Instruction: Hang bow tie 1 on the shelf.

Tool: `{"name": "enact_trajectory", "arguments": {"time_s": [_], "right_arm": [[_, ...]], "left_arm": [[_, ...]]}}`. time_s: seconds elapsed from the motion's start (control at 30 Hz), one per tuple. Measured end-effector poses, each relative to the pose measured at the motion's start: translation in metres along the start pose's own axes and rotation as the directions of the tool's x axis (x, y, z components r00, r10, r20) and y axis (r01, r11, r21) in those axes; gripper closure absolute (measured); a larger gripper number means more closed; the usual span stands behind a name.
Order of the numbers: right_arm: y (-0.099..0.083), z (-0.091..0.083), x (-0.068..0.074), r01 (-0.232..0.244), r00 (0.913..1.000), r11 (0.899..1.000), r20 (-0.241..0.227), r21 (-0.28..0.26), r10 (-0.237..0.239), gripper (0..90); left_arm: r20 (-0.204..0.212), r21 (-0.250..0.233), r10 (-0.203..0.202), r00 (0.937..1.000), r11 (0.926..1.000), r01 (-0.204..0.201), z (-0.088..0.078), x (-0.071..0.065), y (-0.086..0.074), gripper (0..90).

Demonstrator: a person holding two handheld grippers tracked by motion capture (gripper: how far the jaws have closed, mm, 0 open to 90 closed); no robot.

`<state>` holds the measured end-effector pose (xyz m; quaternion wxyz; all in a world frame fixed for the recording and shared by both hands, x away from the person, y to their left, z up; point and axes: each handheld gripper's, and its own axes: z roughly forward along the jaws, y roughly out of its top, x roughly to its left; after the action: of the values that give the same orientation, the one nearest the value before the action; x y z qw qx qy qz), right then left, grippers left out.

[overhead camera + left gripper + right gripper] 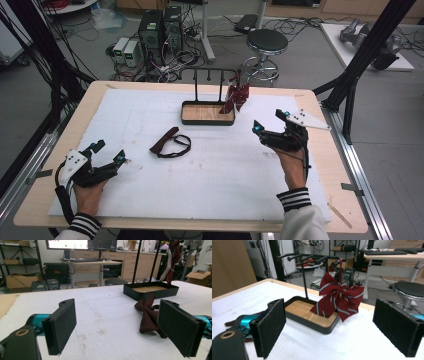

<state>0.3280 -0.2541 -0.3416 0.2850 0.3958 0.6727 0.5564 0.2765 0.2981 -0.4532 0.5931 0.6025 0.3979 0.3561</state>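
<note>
A plain dark red bow tie [165, 140] with a black strap lies flat on the white mat, left of centre; it also lies just ahead of my left gripper's jaws [147, 316]. A striped red bow tie [236, 97] hangs from the right end of a black peg rack whose wooden-floored tray [186, 106] stands at the back middle; the right gripper view shows this striped bow tie [340, 298] over the tray [322, 327]. My left gripper [110, 152] is open near the front left. My right gripper [268, 121] is open, right of the tray, empty.
The white mat [225, 170] covers most of the wooden table [40, 180]. Black frame posts [365, 50] stand at the right edge. A stool [266, 42] and computer towers [160, 27] are on the floor behind the table.
</note>
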Motion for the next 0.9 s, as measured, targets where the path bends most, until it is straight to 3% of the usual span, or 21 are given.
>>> {"name": "enact_trajectory", "arguments": {"time_s": [0.23, 0.53, 0.63, 0.9], "right_arm": [[-0.030, -0.018, 0.008, 0.018, 0.9998, 0.999, -0.003, -0.037, -0.018, 10.5], [-0.059, -0.025, 0.018, 0.051, 0.9986, 0.996, 0.016, -0.074, -0.050, 10.5], [-0.065, -0.024, 0.022, 0.067, 0.9976, 0.996, 0.023, -0.064, -0.066, 10.6], [-0.071, -0.028, 0.022, 0.048, 0.9984, 0.996, 0.033, -0.078, -0.046, 10.5]], "left_arm": [[-0.007, 0.013, -0.007, 1.0000, 0.9999, 0.007, 0.002, 0.000, 0.000, 15.9], [-0.001, 0.013, -0.014, 0.9999, 0.9998, 0.014, 0.001, 0.001, 0.001, 15.9], [0.001, 0.011, -0.021, 0.9998, 0.9997, 0.021, 0.001, 0.002, 0.001, 15.6], [0.001, 0.000, -0.025, 0.9997, 0.9997, 0.025, 0.000, 0.002, 0.000, 15.6]]}}
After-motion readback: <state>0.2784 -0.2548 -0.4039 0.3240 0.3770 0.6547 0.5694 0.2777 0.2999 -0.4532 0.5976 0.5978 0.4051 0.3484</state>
